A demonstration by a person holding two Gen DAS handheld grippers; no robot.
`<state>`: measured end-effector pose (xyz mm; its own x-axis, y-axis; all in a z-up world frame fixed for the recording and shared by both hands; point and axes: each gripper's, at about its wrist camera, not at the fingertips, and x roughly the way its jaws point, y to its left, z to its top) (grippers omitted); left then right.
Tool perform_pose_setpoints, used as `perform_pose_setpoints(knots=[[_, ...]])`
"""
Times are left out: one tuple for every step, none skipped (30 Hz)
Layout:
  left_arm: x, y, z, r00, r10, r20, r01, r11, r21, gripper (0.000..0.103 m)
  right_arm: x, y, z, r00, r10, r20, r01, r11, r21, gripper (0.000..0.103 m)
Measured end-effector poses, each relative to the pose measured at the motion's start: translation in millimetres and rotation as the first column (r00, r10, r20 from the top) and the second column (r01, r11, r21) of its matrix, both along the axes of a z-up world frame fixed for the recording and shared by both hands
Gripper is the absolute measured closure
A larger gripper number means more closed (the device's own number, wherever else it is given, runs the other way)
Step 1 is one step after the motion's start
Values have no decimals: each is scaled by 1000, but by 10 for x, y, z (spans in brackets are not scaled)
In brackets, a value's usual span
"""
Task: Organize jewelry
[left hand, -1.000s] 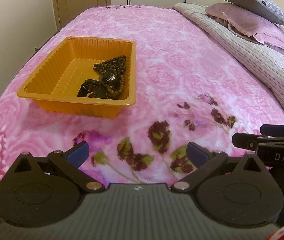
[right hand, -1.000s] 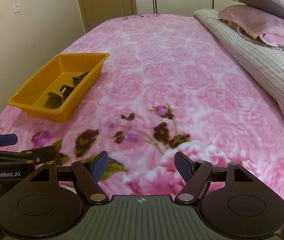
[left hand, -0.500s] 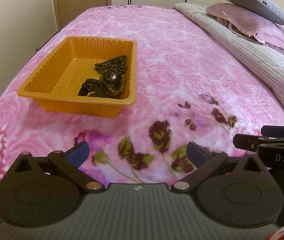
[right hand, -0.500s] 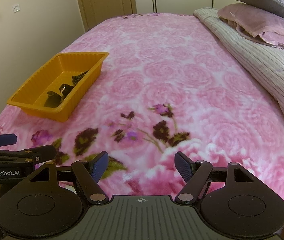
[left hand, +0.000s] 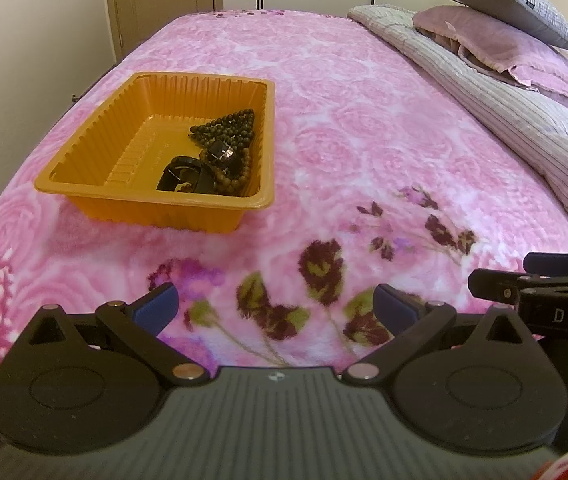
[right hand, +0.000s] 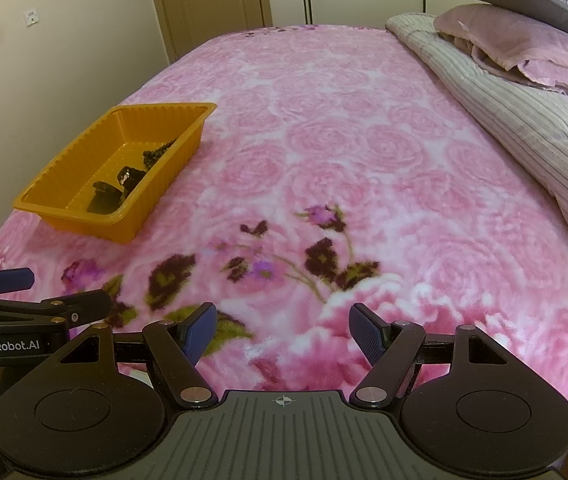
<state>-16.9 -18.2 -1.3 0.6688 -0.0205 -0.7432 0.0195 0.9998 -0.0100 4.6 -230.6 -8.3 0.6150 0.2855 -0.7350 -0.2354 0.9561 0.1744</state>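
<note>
Two grippers in view, both hovering over the near edge of the bed (left hand: 364,92), which is wearing a pink floral blanket (right hand: 344,152). Left gripper (left hand: 275,308) is sitting at bottom centre of the left wrist view, jaws spread wide, nothing between them. Right gripper (right hand: 284,332) is sitting at bottom centre of the right wrist view, jaws also spread, also pinching nothing. One orange tray (left hand: 83,164) is lying on the blanket, left of centre in the left wrist view. All jewelry is sitting inside it, bunched toward its right wall: one strand of dark beads (left hand: 227,128), one strand of brown beads (left hand: 239,172), one black band-like piece (left hand: 181,176); finer count cannot be told. Two pillows (right hand: 524,44) are stacking at upper right, beside one striped quilt (right hand: 524,120).
</note>
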Motion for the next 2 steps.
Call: perform_pose_setpoints(knots=[[2,6,1,1000,-1,3,1,1000,-3,0,1,1,0,1000,0,0,0,1000,0,30],[5,11,2,1000,0,4,0,1000,-5,0,3,1,0,1000,-1,0,1,1000,0,30]])
